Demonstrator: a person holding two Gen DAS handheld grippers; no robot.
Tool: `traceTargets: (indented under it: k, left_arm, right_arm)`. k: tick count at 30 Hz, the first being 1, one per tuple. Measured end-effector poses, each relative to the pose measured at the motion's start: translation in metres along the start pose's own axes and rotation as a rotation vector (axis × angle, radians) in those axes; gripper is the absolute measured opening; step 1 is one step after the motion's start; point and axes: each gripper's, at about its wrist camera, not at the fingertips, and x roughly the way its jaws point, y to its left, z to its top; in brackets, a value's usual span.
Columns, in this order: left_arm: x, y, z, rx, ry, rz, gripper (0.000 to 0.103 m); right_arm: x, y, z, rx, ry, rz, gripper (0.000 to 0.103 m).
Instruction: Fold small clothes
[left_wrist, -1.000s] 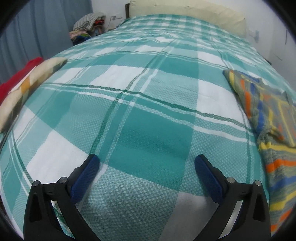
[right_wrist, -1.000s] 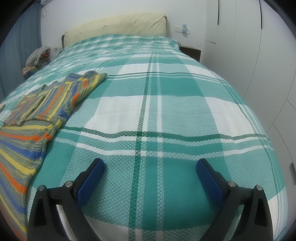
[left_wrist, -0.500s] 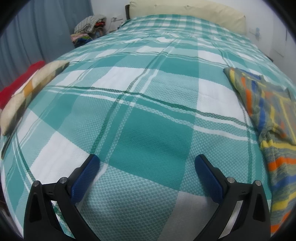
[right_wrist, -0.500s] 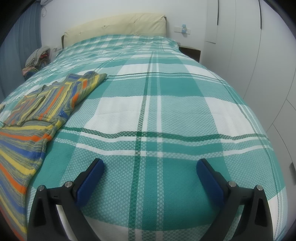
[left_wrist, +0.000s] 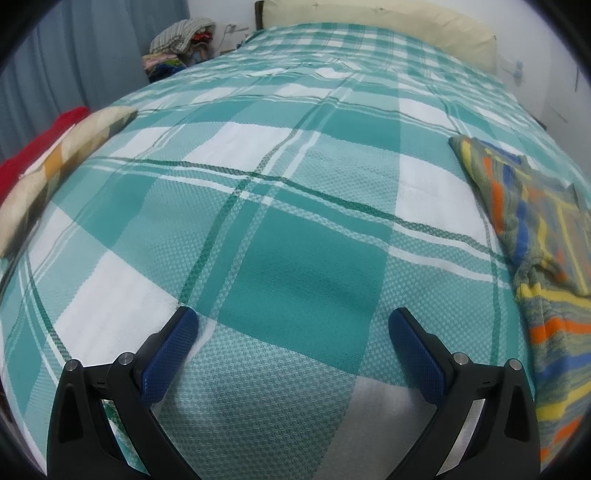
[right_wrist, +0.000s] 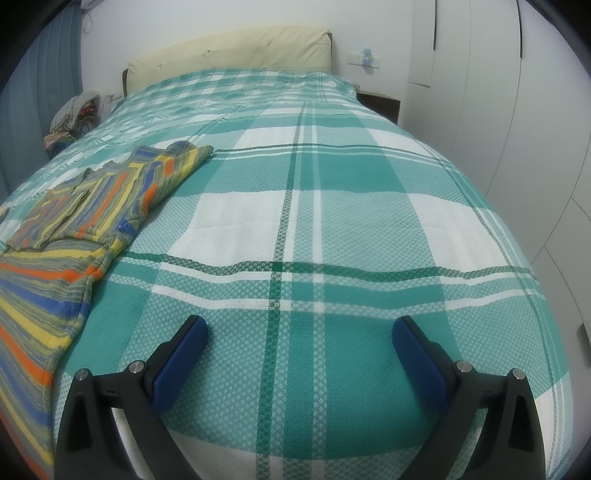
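Evidently pre-grasp: the left gripper (left_wrist: 293, 317) and right gripper (right_wrist: 299, 325) hover spread and empty over the plaid bedspread (right_wrist: 332, 221), so next each must reach the striped garment (left_wrist: 532, 221), at three o'clock and nine o'clock respectively.

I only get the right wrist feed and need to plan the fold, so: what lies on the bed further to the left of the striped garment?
Observer: A folded beige patterned cloth lies at the bed's left edge, apart from the striped garment.
Operator: Anything beside it?
Observer: Yes, something red lies just beyond it, toward the curtain.
Operator: Is the left gripper holding anything?
Observer: No. The left gripper is open and empty, over bare blanket; the garment lies to its right, untouched.
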Motion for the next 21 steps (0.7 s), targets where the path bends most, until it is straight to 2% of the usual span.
traceTargets:
  k: [16,21]
  left_arm:
    - [-0.0005,-0.0004,-0.0005,0.002,0.000,0.003,0.103]
    - [-0.0005,-0.0004,-0.0004,0.002,0.000,0.003,0.103]
  right_arm:
    - [-0.0006,0.0067,0.0005,-0.017,0.045,-0.042,0.103]
    - [0.0005,0.0018,-0.0016,0.006,0.053,-0.011,0.103]
